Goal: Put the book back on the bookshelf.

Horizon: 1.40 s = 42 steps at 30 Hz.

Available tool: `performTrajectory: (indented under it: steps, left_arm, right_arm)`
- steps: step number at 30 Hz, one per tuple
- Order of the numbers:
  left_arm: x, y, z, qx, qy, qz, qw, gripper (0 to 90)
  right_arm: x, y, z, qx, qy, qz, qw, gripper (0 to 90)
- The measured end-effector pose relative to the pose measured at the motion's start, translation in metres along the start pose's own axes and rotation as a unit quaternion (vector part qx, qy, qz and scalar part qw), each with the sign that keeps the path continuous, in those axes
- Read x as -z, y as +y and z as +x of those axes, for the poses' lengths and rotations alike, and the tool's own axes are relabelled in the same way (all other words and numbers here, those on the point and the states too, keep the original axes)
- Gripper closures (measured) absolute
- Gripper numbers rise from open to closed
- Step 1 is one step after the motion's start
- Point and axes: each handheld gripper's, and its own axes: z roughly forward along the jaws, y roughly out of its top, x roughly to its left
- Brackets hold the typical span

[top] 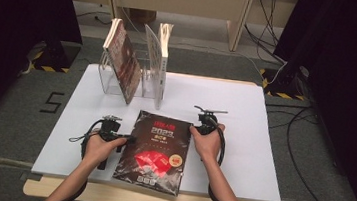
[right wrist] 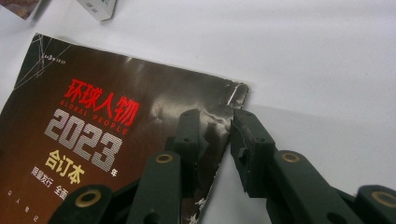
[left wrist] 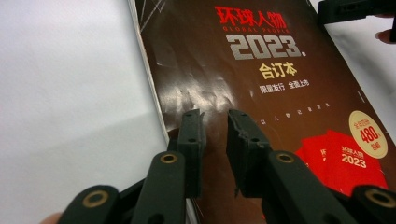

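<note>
A dark glossy book with a red and silver "2023" title lies flat on the white tabletop. My left gripper is at the book's left edge. In the left gripper view its jaws stand a narrow gap apart just over the cover, beside the spine, with nothing pinched. My right gripper is at the book's top right corner. In the right gripper view its jaws straddle the cover's creased right edge, one jaw over the cover and one over the table.
A clear rack at the back of the table holds a brown book leaning and a white one upright. Bare table surface lies to the right of the book and to its left. The table's front edge is near my forearms.
</note>
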Motion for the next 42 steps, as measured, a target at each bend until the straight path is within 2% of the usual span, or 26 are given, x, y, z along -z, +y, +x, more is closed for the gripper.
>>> performTrajectory:
  steps: [4, 7, 8, 12, 13, 16, 19, 26, 30, 34, 35, 38, 39, 42]
  left_arm:
    - [-0.003, -0.002, -0.006, 0.0, -0.013, 0.007, 0.9999, 76.4]
    - [-0.001, -0.002, -0.006, -0.006, 0.006, 0.001, 1.0, 77.2]
    - [0.0, -0.001, -0.004, -0.006, 0.011, 0.0, 0.9999, 77.0]
    - [0.007, 0.003, 0.002, -0.004, 0.036, -0.015, 0.9992, 80.3]
    - [0.008, 0.005, 0.004, -0.01, 0.051, -0.015, 0.9985, 83.0]
    - [0.008, 0.006, 0.009, -0.01, 0.079, -0.013, 0.9967, 88.5]
    - [0.004, 0.004, 0.012, -0.011, 0.082, 0.002, 0.9966, 88.9]
    - [0.004, 0.003, 0.01, -0.012, 0.077, 0.004, 0.997, 89.2]
    - [0.005, 0.001, 0.006, -0.02, 0.084, 0.005, 0.9962, 89.4]
    - [0.007, -0.004, 0.002, -0.029, 0.08, 0.016, 0.9962, 89.4]
    - [0.008, -0.005, 0.0, -0.031, 0.077, 0.018, 0.9964, 89.4]
    - [0.009, -0.01, -0.005, -0.036, 0.076, 0.018, 0.9963, 89.4]
    - [0.009, -0.011, -0.006, -0.038, 0.079, 0.015, 0.996, 89.3]
    - [0.009, -0.012, -0.005, -0.032, 0.077, 0.012, 0.9964, 89.2]
  right_arm:
    - [0.0, 0.0, 0.0, 0.003, 0.001, 0.001, 1.0, 72.4]
    - [0.0, 0.0, -0.001, 0.004, 0.0, -0.002, 1.0, 72.5]
    - [0.0, 0.0, 0.0, -0.003, 0.0, 0.0, 1.0, 72.6]
    - [0.0, -0.001, -0.001, -0.003, 0.001, 0.0, 1.0, 73.0]
    - [0.0, -0.001, 0.0, -0.003, 0.001, 0.001, 1.0, 73.1]
    - [0.0, -0.001, -0.001, -0.001, 0.0, 0.001, 1.0, 73.7]
    - [0.0, -0.001, -0.001, 0.001, 0.0, -0.001, 1.0, 74.0]
    - [0.0, 0.0, 0.0, 0.0, -0.001, 0.002, 1.0, 73.3]
    - [0.0, 0.001, -0.001, 0.003, 0.0, 0.005, 1.0, 72.9]
    - [-0.001, 0.001, 0.0, -0.002, 0.002, 0.005, 1.0, 72.1]
    - [-0.001, 0.002, 0.0, 0.003, 0.001, 0.005, 1.0, 71.9]
    - [-0.001, 0.003, 0.002, -0.001, -0.002, 0.01, 0.9999, 71.0]
    - [-0.001, 0.004, 0.002, 0.005, -0.003, 0.01, 0.9999, 70.7]
    - [-0.002, 0.006, 0.003, 0.004, -0.004, 0.014, 0.9999, 70.0]
